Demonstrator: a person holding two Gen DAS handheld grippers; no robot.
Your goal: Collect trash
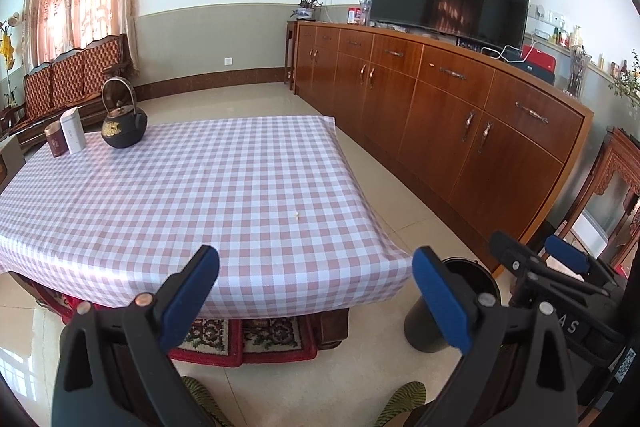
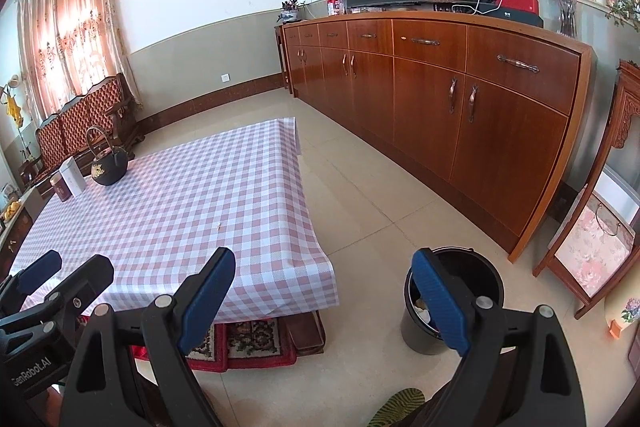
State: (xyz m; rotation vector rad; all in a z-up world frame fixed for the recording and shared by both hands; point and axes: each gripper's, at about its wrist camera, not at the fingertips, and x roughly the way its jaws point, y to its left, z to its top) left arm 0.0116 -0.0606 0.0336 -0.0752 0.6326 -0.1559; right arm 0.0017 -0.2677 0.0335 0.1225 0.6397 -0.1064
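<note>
Both grippers hang empty with jaws spread wide: the left gripper [image 1: 316,291] over the table's near edge, the right gripper [image 2: 324,299] to its right, above the floor between table and bin [image 2: 454,301]. One small pale scrap [image 1: 296,214] lies on the checked cloth [image 1: 160,195], just beyond the left fingers and slightly right of their midline, so the left arm looks nearer. It is too small to tell its long axis or what it is. The bin stands on the floor right of the table; the right finger hides part of its contents.
</note>
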